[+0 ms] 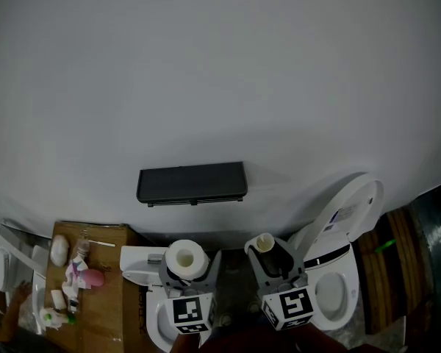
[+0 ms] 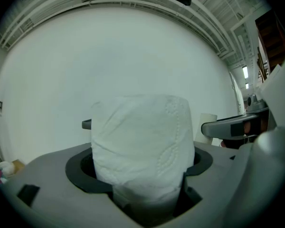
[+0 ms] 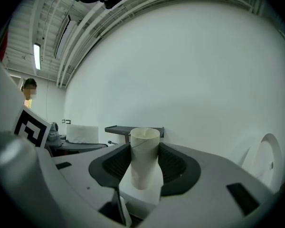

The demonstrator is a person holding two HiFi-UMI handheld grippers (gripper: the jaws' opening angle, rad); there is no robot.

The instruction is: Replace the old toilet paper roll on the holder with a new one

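White tissue of the new roll is pinched upright between the jaws of the left gripper, and its lower end is sunk out of sight between them. Just beside it, the bare cardboard tube is clamped upright in the right gripper. Both are held well apart from the dark wall holder, whose spindle cannot be made out. The toilet at the right is cut off by the frame edge.

No legible text anywhere, sticker on the raised toilet lid at four o'clock too small to read, black-and-white square markers at six o'clock, no letters.
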